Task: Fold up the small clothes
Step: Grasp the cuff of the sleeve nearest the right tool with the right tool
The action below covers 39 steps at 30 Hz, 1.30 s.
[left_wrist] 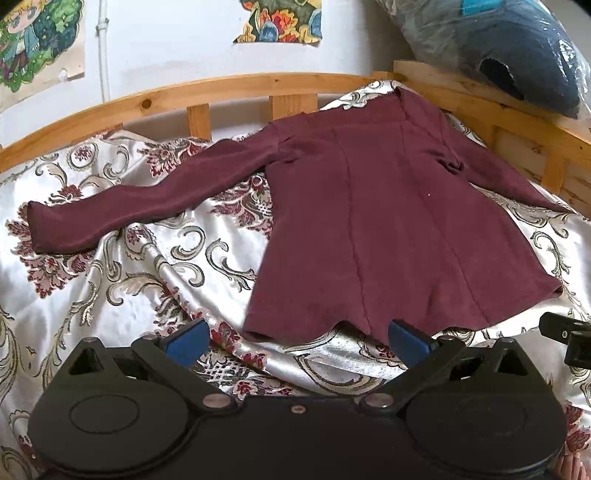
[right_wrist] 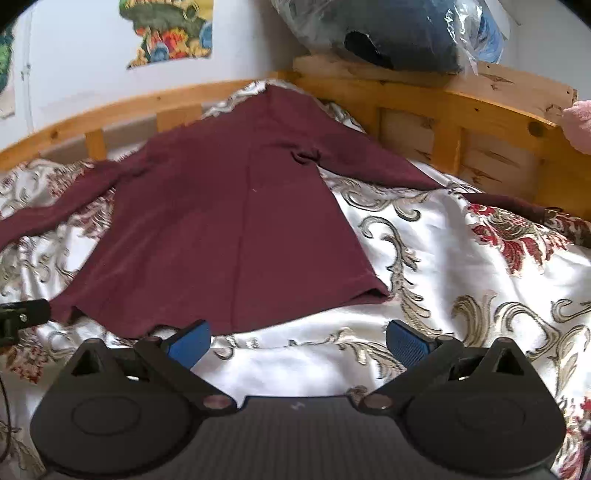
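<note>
Now | left gripper wide | right gripper wide | maroon top flat, right cuff cut off

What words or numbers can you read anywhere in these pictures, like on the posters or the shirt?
None can be read.
Cartoon poster: only a drawing, no words.
Flowery poster: only colours and shapes, no words.
Dark red shirt: plain, no label or print showing.
Plastic bag on the bed frame: no words showing.
Patterned bedspread: swirls and flowers only.
</note>
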Tool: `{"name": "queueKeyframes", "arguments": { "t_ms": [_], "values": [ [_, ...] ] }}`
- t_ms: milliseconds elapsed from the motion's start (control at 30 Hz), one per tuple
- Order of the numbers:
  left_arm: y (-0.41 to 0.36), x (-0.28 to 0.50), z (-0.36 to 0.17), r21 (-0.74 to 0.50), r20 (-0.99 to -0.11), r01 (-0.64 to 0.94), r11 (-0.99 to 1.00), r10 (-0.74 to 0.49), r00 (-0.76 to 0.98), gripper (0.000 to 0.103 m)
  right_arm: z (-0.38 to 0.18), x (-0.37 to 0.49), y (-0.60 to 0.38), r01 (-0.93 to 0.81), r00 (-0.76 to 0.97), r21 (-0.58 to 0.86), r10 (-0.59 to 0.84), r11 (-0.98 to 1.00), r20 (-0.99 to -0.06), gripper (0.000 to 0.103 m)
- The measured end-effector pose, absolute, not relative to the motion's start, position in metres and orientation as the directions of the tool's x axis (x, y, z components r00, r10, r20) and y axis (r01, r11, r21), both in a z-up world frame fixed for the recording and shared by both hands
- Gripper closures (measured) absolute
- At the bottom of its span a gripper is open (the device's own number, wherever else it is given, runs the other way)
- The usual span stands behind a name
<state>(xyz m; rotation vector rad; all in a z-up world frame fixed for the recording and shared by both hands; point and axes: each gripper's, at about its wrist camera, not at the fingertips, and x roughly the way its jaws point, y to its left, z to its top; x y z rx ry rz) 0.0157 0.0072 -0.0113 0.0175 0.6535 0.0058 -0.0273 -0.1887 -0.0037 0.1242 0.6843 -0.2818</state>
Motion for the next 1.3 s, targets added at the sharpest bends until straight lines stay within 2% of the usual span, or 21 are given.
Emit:
{"name": "queueKeyframes", "arguments": {
  "t_ms": [333, 500, 633, 733, 933, 1033, 1100, 1167, 1233, 1300],
  "values": [
    [0.007, 0.047, -0.001, -0.011, -0.642, 0.02, 1.0, -0.022, 0.767, 0.001, 0.005, -0.009, -0.209, 0.307, 0.728, -0.028, -0.254, 0.951, -0.637, 0.0],
    [-0.008, 0.082, 0.005, 0.064, -0.635, 0.092, 0.994, -0.031, 0.772, 0.001, 0.012, -0.011, -0.249, 0.356, 0.773, -0.014, -0.303, 0.934, -0.557, 0.0],
    [-0.019, 0.108, 0.006, 0.065, -0.557, 0.153, 0.986, -0.091, 0.825, 0.001, 0.017, -0.017, -0.295, 0.459, 0.774, 0.01, -0.394, 0.889, -0.495, 0.0],
    [-0.027, 0.121, -0.002, 0.041, -0.504, 0.205, 0.978, -0.157, 0.849, 0.001, 0.018, -0.014, -0.339, 0.509, 0.766, 0.1, -0.397, 0.855, -0.505, 0.0],
    [-0.021, 0.137, -0.029, -0.035, -0.485, 0.204, 0.978, -0.195, 0.852, 0.001, 0.006, 0.0, -0.43, 0.6, 0.778, 0.518, -0.294, 0.61, -0.555, 0.0],
    [-0.014, 0.141, -0.039, -0.076, -0.509, 0.203, 0.976, -0.214, 0.834, 0.001, 0.006, 0.013, -0.451, 0.647, 0.753, 0.554, -0.324, 0.524, -0.573, 0.0],
    [-0.009, 0.142, -0.042, -0.081, -0.509, 0.209, 0.975, -0.221, 0.832, 0.001, 0.009, 0.024, -0.455, 0.694, 0.712, 0.512, -0.374, 0.506, -0.595, 0.003],
    [-0.005, 0.142, -0.044, -0.082, -0.502, 0.208, 0.975, -0.22, 0.836, 0.001, 0.009, 0.035, -0.457, 0.754, 0.653, 0.466, -0.445, 0.464, -0.613, 0.017],
    [0.0, 0.142, -0.044, -0.113, -0.501, 0.192, 0.975, -0.223, 0.836, 0.001, 0.005, 0.043, -0.457, 0.799, 0.599, 0.436, -0.489, 0.414, -0.634, 0.027],
    [0.006, 0.141, -0.044, -0.159, -0.506, 0.179, 0.971, -0.236, 0.83, 0.001, 0.0, 0.048, -0.459, 0.832, 0.555, 0.425, -0.519, 0.358, -0.65, 0.044]
  ]
}}
